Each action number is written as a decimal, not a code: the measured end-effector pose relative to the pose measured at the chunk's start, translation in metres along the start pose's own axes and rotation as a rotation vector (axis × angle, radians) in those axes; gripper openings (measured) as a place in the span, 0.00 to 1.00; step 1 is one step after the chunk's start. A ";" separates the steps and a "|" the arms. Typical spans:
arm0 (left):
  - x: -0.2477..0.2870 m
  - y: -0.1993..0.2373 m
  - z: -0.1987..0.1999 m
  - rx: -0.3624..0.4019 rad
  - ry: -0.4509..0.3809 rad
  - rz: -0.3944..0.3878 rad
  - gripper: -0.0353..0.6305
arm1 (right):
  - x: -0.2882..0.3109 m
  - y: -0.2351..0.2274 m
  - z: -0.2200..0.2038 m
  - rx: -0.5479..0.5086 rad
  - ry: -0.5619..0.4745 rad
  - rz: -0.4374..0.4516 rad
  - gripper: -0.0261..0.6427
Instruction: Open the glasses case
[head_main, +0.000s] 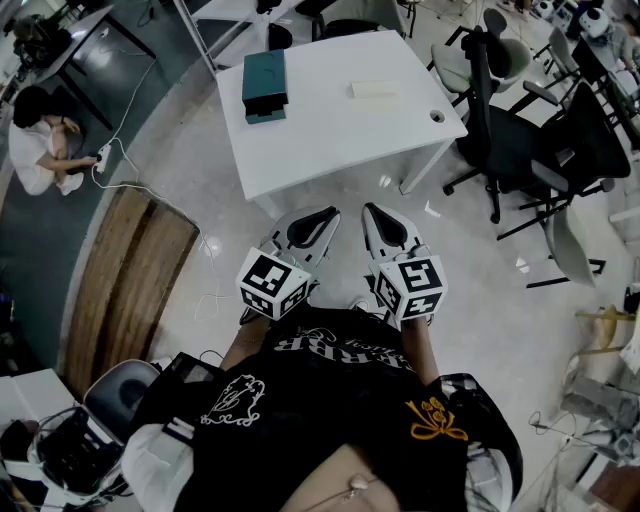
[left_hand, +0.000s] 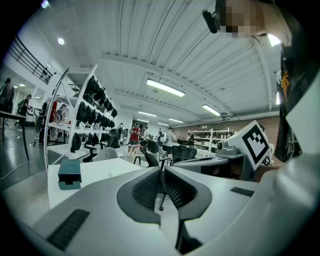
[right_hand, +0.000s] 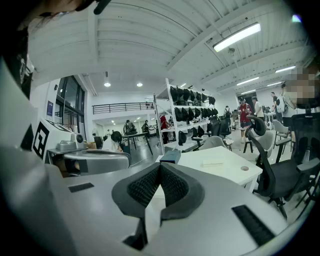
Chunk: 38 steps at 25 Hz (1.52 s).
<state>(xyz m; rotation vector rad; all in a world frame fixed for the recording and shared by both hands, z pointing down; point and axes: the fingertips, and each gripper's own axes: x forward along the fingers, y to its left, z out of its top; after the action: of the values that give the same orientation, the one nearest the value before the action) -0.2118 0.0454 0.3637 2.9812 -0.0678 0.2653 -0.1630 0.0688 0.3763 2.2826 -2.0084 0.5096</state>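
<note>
- While both tools hang close to my body, short of the white table (head_main: 320, 140), the opening step, the approach, is not yet begun. Nothing on the tabletop is touched.
- Item one, back-left of the tabletop: teal box (head_main: 264, 85), lying flat, with a dark band at its near end. I judge it too bulky to be the target.
- Item two: left gripper (head_main: 325, 213), tongs pressed together pad to pad with nothing between them. It points roughly level toward the table's near edge.
- Item three: right gripper (head_main: 372, 210), just beside the left one, tongs likewise fully closed and empty.
- Item four, right half of the tabletop: a pale flat oblong that I take for the glasses case (head_main: 375, 90). It lies flat and appears closed, though it is small in view. It sits well apart from the teal box and from both tools.
- Item five, beyond the table's right corner: black office chair (head_main: 520, 145).
- Next move, as I judge it: carry both tools forward over the near edge. Part the tongs of one to pin the case body, then bring the other to the lid's seam. Where seam and hinge lie is too small to read from here.
</note>
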 end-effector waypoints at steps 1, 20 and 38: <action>0.003 -0.002 0.000 0.003 0.000 -0.001 0.11 | -0.001 -0.003 0.001 -0.002 -0.002 0.000 0.06; 0.048 -0.052 0.000 0.032 0.001 0.022 0.11 | -0.040 -0.052 -0.007 0.010 -0.010 0.038 0.06; 0.040 -0.084 -0.012 0.033 0.021 0.148 0.11 | -0.067 -0.063 -0.031 0.039 0.007 0.138 0.06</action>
<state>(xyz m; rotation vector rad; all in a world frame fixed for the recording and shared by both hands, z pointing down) -0.1701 0.1286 0.3707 3.0093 -0.2855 0.3175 -0.1145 0.1500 0.3976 2.1706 -2.1818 0.5708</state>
